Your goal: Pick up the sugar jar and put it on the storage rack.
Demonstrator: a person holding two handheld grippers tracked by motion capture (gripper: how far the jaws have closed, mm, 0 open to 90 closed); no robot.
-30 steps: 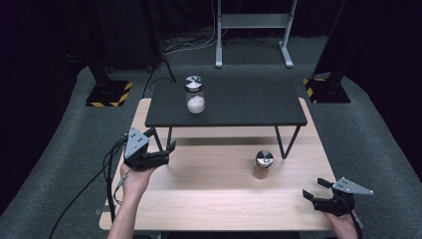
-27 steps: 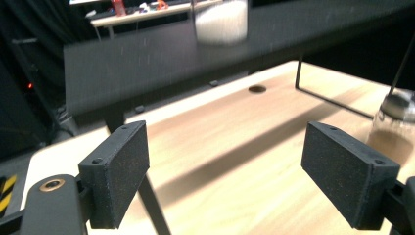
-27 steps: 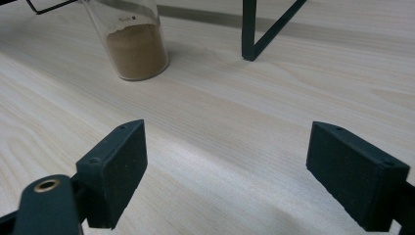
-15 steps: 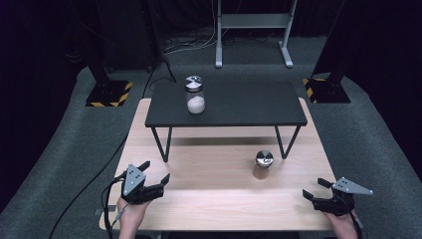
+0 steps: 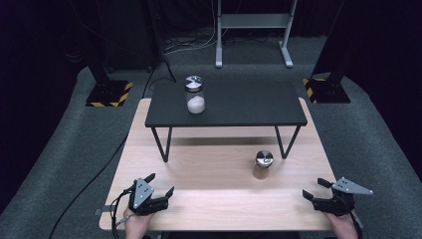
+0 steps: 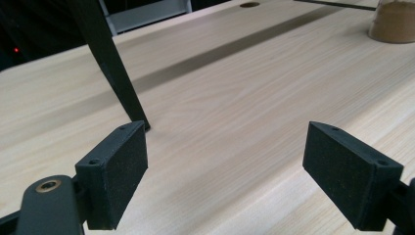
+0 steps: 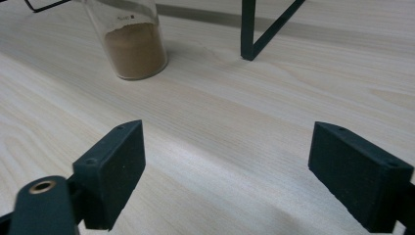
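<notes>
My left gripper (image 5: 158, 185) and right gripper (image 5: 314, 189) rest low at the frame's bottom corners, jaws just widened, empty, aimed toward the brown-powder jar (image 5: 263, 165).

The left claw (image 5: 160, 185) has dropped from beside the black shelf's (image 5: 226, 104) front leg to the bench's (image 5: 219, 199) near edge; both claws' jaws, empty, have just widened

Left hand-held gripper (image 5: 160, 183) and right hand-held gripper (image 5: 313, 188) gape, jaws just widened, empty.
</notes>
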